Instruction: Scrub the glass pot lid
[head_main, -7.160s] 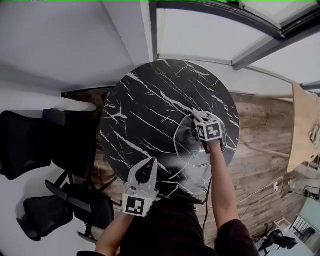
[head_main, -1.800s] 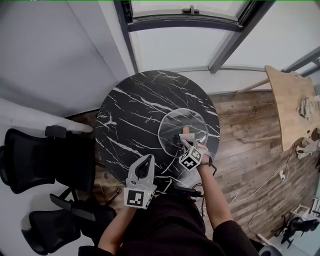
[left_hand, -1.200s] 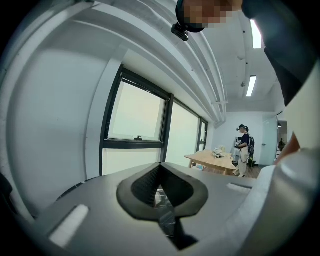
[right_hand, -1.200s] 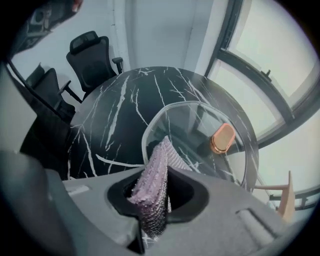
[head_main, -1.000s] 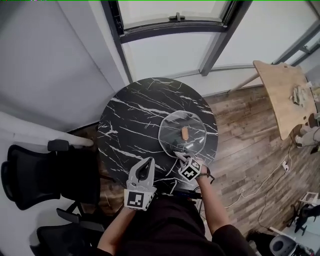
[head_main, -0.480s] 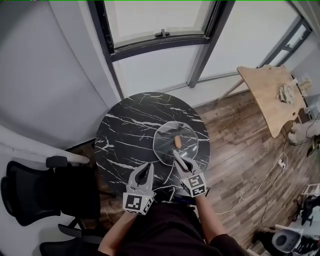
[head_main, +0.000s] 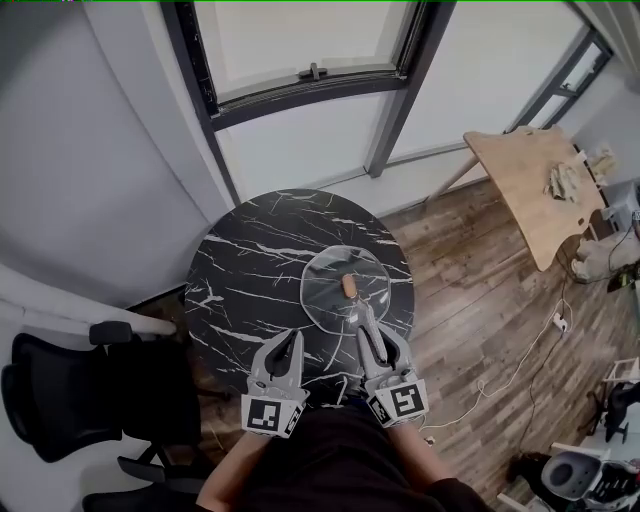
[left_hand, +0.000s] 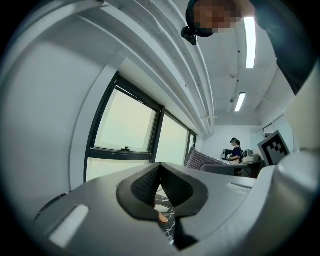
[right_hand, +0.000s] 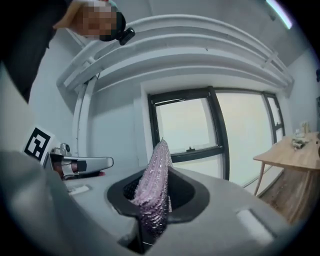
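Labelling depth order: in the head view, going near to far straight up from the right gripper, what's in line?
In order: right gripper, tongs shut on a pink scrubber → glass pot lid → far rim of the marble table → window.

legible text: none | labels, brands: none | numbers, signs: none in any view
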